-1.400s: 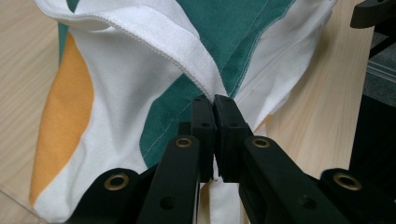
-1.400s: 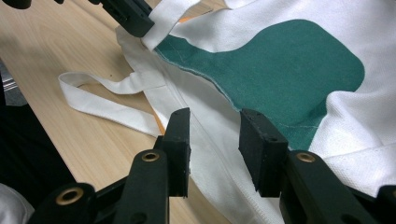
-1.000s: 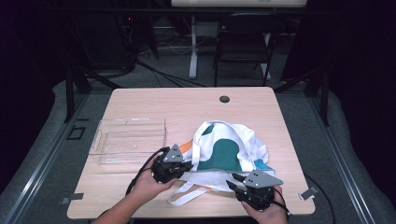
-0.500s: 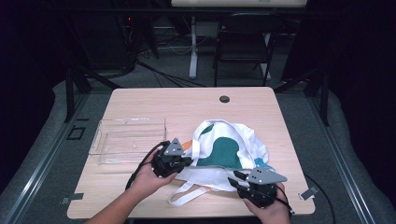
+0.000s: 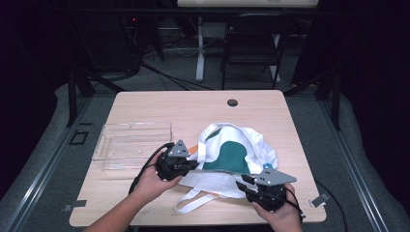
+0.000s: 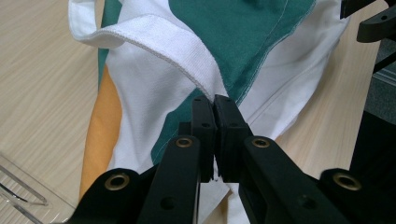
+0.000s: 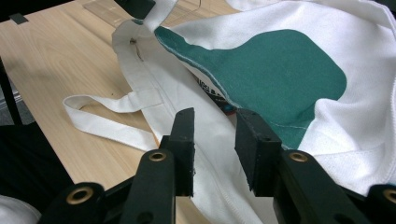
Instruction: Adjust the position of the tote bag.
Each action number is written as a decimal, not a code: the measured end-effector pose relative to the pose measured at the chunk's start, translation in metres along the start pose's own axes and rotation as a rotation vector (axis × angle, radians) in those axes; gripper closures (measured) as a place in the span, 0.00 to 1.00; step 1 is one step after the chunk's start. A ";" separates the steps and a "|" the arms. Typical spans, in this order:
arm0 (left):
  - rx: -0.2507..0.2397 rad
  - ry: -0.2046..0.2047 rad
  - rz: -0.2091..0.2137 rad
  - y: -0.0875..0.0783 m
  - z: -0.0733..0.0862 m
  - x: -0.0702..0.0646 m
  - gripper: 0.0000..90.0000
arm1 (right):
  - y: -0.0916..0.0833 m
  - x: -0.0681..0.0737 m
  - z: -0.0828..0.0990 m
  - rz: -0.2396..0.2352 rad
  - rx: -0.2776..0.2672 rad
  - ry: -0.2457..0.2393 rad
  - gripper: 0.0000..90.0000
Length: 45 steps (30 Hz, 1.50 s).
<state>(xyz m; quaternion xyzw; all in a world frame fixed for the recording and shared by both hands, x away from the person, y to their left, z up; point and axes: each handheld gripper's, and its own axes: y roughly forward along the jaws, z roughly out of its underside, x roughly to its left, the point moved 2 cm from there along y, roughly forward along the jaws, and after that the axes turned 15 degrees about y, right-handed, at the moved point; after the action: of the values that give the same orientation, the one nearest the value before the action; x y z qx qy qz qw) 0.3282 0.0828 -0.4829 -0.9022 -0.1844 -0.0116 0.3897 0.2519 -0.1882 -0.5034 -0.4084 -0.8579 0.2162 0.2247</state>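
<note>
High view. A white tote bag (image 5: 232, 157) with green and orange patches lies crumpled on the wooden counter (image 5: 193, 108), toward its near right. A clear plastic tray (image 5: 130, 145) stands just to its left. The left hand-held gripper (image 5: 186, 164) meets the bag's left edge. The right hand-held gripper (image 5: 249, 186) sits at the bag's near right edge. One loose handle strap (image 5: 193, 200) loops toward the counter's near edge.

Left gripper view. The left hand-held gripper (image 6: 215, 105) has its jaws pressed together on a fold of white cloth, where the woven strap (image 6: 163, 44) joins the bag (image 6: 243, 42). The bite looks shallow, only the tips holding fabric. Judged risk: a pull from the other side could slide this fold out, and the bag would drop slack on the counter (image 6: 42, 93).

Right gripper view. The right hand-held gripper (image 7: 215, 128) stands with jaws apart above the bag's (image 7: 280, 70) white hem, pinching nothing; they have just been closing slightly. The strap (image 7: 109, 116) trails left over the counter (image 7: 60, 60). Judged risks: the pads may close on a single layer rather than both, or catch the strap instead of the hem, so the bag twists rather than spreads. A sideways drag could also nudge the tray.
</note>
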 end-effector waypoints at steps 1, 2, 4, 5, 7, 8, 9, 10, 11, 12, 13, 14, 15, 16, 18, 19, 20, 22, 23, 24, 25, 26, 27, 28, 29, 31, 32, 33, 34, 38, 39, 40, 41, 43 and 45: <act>0.003 0.003 0.006 0.000 0.000 0.001 0.98 | 0.000 0.001 -0.001 0.002 0.004 -0.002 0.77; 0.004 0.005 0.006 -0.001 -0.001 0.001 0.98 | 0.001 0.001 -0.003 0.002 0.010 -0.007 0.77; 0.005 0.003 0.004 -0.002 -0.003 0.002 0.98 | 0.002 0.002 -0.005 0.004 0.015 -0.015 0.78; 0.004 0.001 0.005 -0.002 -0.004 0.003 0.98 | 0.003 0.003 -0.006 0.001 0.020 -0.020 0.79; 0.000 -0.001 0.004 -0.003 -0.005 0.004 0.98 | 0.004 0.003 -0.008 0.003 0.025 -0.037 0.79; 0.002 -0.002 0.004 -0.004 -0.006 0.005 0.98 | 0.004 0.004 -0.010 0.004 0.023 -0.041 0.80; 0.004 -0.001 0.000 -0.005 -0.008 0.005 0.98 | 0.004 0.004 -0.013 0.003 0.021 -0.045 0.81; 0.003 0.000 -0.004 -0.005 -0.009 0.006 0.98 | 0.004 0.004 -0.015 0.002 0.015 -0.047 0.81; 0.002 0.000 -0.005 -0.006 -0.010 0.007 0.98 | 0.003 0.004 -0.018 0.004 0.015 -0.053 0.82; 0.000 0.001 -0.008 -0.007 -0.012 0.007 0.98 | 0.003 0.004 -0.021 0.004 0.012 -0.053 0.83; 0.003 0.002 -0.011 -0.008 -0.013 0.008 0.98 | 0.003 0.004 -0.024 0.005 0.006 -0.059 0.83; 0.003 0.005 -0.013 -0.008 -0.015 0.008 0.98 | 0.003 0.004 -0.026 0.004 0.001 -0.061 0.83; 0.001 0.004 -0.017 -0.009 -0.016 0.009 0.98 | 0.002 0.004 -0.029 0.004 0.003 -0.066 0.83; 0.004 0.009 -0.019 -0.009 -0.017 0.010 0.98 | 0.003 0.004 -0.031 0.003 0.001 -0.068 0.83; 0.002 0.006 -0.025 -0.010 -0.019 0.011 0.98 | 0.003 0.004 -0.036 0.006 0.005 -0.076 0.84; 0.003 0.006 -0.024 -0.011 -0.020 0.013 0.98 | 0.004 0.003 -0.038 0.008 0.005 -0.081 0.84; -0.001 0.003 -0.025 -0.012 -0.020 0.014 0.98 | 0.004 0.003 -0.040 0.007 0.009 -0.085 0.84; -0.002 -0.005 -0.021 -0.013 -0.021 0.016 0.98 | 0.005 0.003 -0.042 0.007 0.010 -0.091 0.84; -0.003 -0.009 -0.025 -0.013 -0.022 0.018 0.98 | 0.006 0.003 -0.044 0.013 0.014 -0.097 0.84; -0.005 -0.012 -0.024 -0.014 -0.022 0.019 0.98 | 0.006 0.003 -0.045 0.014 0.023 -0.107 0.84; -0.011 -0.021 -0.021 -0.015 -0.022 0.021 0.98 | 0.007 0.002 -0.047 0.019 0.030 -0.116 0.84; -0.014 -0.028 -0.018 -0.015 -0.023 0.022 0.98 | 0.008 0.001 -0.048 0.021 0.037 -0.123 0.84; -0.017 -0.033 -0.017 -0.015 -0.023 0.023 0.98 | 0.009 0.000 -0.048 0.030 0.042 -0.130 0.84; -0.015 -0.034 -0.017 -0.015 -0.023 0.024 0.98 | 0.010 -0.001 -0.049 0.037 0.046 -0.135 0.84; -0.017 -0.037 -0.018 -0.015 -0.024 0.024 0.98 | 0.010 -0.002 -0.049 0.043 0.052 -0.138 0.84; -0.016 -0.036 -0.018 -0.015 -0.024 0.025 0.98 | 0.012 -0.004 -0.050 0.050 0.057 -0.142 0.82; -0.016 -0.035 -0.020 -0.015 -0.025 0.025 0.98 | 0.012 -0.005 -0.051 0.054 0.066 -0.152 0.82; -0.014 -0.034 -0.020 -0.015 -0.025 0.026 0.98 | 0.013 -0.005 -0.051 0.061 0.062 -0.153 0.81; -0.012 -0.034 -0.018 -0.015 -0.026 0.026 0.98 | 0.014 -0.006 -0.052 0.060 0.065 -0.155 0.81; -0.015 -0.040 -0.020 -0.015 -0.028 0.029 0.98 | 0.017 -0.010 -0.055 0.064 0.073 -0.155 0.79; -0.015 -0.042 -0.018 -0.015 -0.028 0.030 0.98 | 0.018 -0.010 -0.056 0.062 0.071 -0.155 0.78; -0.015 -0.046 -0.017 -0.014 -0.028 0.030 0.98 | 0.020 -0.010 -0.057 0.061 0.074 -0.162 0.77; -0.015 -0.046 -0.017 -0.014 -0.028 0.030 0.98 | 0.021 -0.010 -0.057 0.061 0.077 -0.165 0.76; -0.017 -0.051 -0.015 -0.014 -0.027 0.032 0.98 | 0.025 -0.010 -0.057 0.063 0.080 -0.171 0.75; -0.018 -0.053 -0.015 -0.014 -0.027 0.033 0.98 | 0.028 -0.010 -0.058 0.065 0.087 -0.185 0.75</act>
<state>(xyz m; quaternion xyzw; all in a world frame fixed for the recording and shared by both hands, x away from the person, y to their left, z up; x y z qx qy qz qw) 0.3577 0.0832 -0.4487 -0.9042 -0.2015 0.0077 0.3766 0.3068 -0.1689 -0.4744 -0.4040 -0.8511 0.2975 0.1549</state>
